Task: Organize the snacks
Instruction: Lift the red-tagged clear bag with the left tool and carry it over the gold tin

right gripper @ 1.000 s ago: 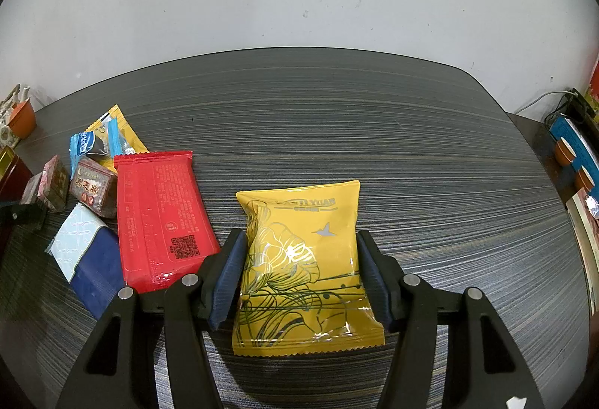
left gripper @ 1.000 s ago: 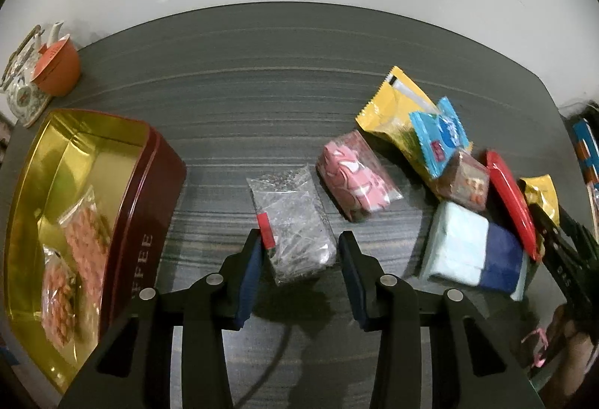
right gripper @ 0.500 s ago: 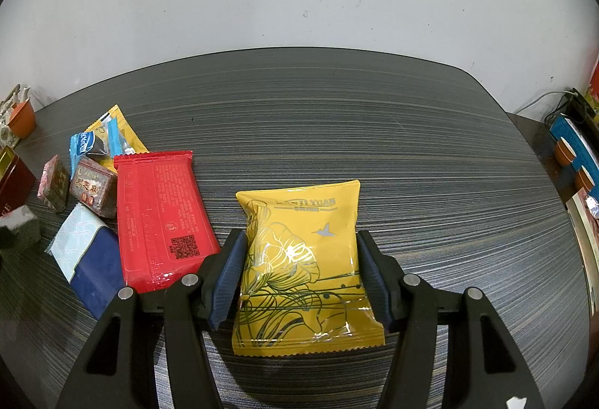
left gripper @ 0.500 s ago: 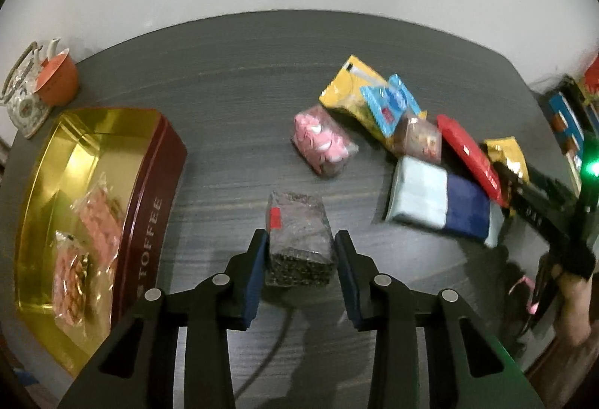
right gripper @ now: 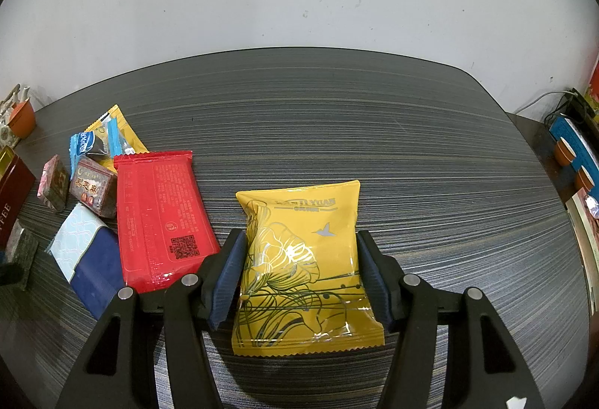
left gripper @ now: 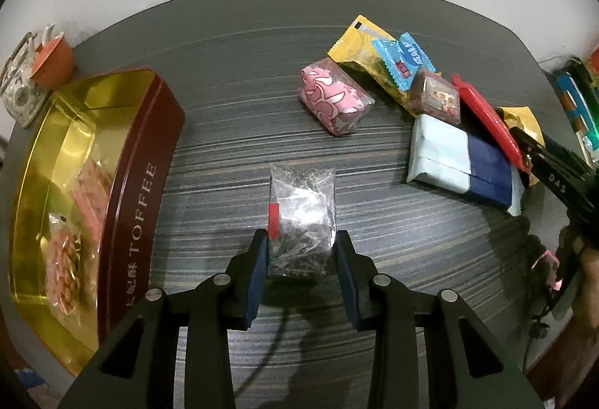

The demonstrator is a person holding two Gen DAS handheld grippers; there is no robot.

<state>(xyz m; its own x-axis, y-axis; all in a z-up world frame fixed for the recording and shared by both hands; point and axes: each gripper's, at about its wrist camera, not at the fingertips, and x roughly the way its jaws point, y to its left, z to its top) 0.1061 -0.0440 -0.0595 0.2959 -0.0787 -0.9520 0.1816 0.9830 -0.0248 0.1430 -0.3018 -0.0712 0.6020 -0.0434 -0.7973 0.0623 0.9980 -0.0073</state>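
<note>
My left gripper (left gripper: 302, 247) is shut on a clear packet of dark snack with a red tab (left gripper: 302, 218), held above the dark table. An open red TOFFEE tin (left gripper: 138, 184) with a gold inside lies to its left and holds two orange snack packets (left gripper: 63, 259). My right gripper (right gripper: 301, 270) has its jaws around a yellow snack bag (right gripper: 305, 259) that lies flat on the table. It stays open, with small gaps at both pads. A red packet (right gripper: 161, 214), a blue-and-white pack (right gripper: 86, 259), and small wrapped snacks (right gripper: 91, 184) lie to the left.
A pink packet (left gripper: 335, 96), a yellow bag (left gripper: 370, 61), a blue candy (left gripper: 402, 59) and a brown cube (left gripper: 436, 96) lie at the table's middle right. A teapot and orange cup (left gripper: 48, 64) stand at the far left corner. Books and cups (right gripper: 572, 154) sit beyond the right edge.
My left gripper closed on the clear packet and lifted it off the table. The right gripper and the yellow bag have not moved.
</note>
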